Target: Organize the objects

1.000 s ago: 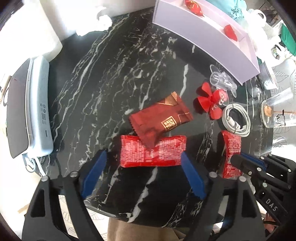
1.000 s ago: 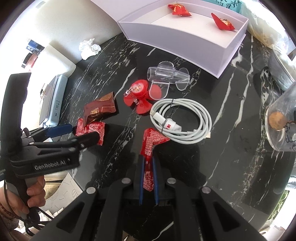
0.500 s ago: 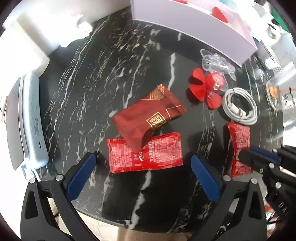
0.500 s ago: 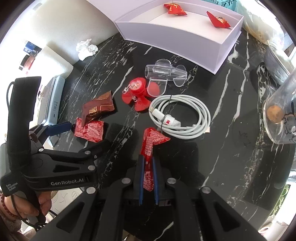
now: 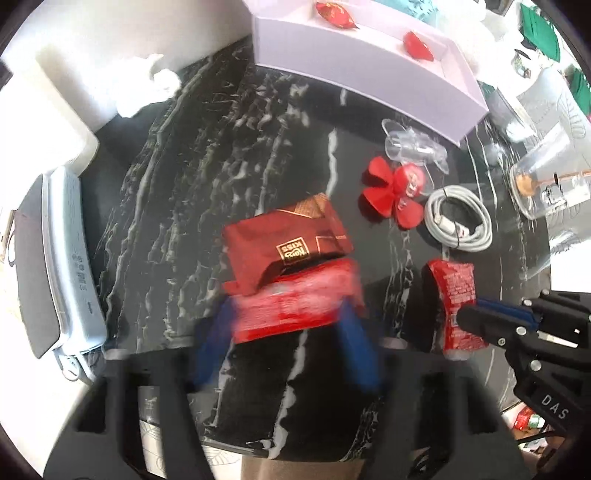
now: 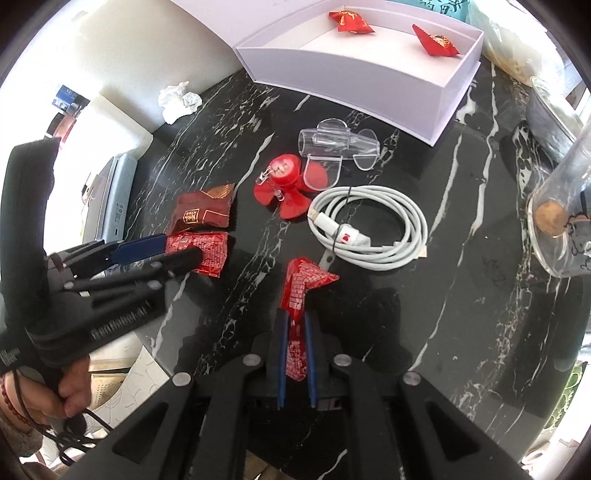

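A red ketchup packet lies near the front of the black marble table, partly under a dark red Kiss wafer packet. My left gripper is closing on the ketchup packet; its blue pads press the packet's two ends and the packet buckles. The right wrist view shows those fingers on the same packet. To the right, my right gripper is shut on a second red sauce packet, which stands bent above the table. A lavender box at the back holds two red candies.
A red fan-shaped clip, a clear plastic piece and a coiled white cable lie between the packets and the box. A glass cup stands at the right edge. At left sit a grey-blue device and a crumpled tissue.
The left gripper opened wide, slid forward over the ketchup packet and has now closed in on its ends. The right gripper kept still with its packet.
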`<state>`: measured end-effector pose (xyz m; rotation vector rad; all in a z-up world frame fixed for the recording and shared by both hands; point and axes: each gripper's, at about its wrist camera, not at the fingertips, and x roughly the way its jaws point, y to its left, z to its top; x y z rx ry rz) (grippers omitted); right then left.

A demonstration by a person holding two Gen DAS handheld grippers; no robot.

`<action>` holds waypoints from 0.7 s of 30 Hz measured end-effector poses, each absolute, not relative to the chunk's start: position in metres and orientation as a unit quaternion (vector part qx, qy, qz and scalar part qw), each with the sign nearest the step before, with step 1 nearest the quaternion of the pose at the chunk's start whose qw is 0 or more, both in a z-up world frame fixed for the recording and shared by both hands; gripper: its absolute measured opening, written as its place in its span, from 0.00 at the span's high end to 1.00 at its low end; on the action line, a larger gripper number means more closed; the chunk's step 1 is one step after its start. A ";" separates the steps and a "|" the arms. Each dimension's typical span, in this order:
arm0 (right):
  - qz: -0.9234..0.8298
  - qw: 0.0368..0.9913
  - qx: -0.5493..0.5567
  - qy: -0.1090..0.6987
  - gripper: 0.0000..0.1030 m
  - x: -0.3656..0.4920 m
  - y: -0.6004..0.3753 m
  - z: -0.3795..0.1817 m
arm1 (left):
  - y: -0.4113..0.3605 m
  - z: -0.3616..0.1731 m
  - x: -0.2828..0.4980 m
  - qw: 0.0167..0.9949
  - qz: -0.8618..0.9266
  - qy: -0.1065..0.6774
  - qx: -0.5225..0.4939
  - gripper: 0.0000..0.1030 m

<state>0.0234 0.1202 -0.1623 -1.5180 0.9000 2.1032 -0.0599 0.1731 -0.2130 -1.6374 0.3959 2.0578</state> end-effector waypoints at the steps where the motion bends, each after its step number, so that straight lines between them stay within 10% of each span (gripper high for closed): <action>1: 0.751 0.197 -0.541 0.322 0.92 0.024 0.120 -0.162 | 0.174 -0.213 -0.065 0.241 0.747 0.137 -0.605 0.60; 13: 0.755 0.200 -0.539 0.316 0.92 0.029 0.116 -0.157 | 0.191 -0.207 -0.096 0.265 0.739 0.111 -0.609 0.64; 21: 0.752 0.198 -0.542 0.319 0.92 0.026 0.114 -0.160 | 0.220 -0.209 -0.108 0.336 0.715 0.186 -0.584 0.39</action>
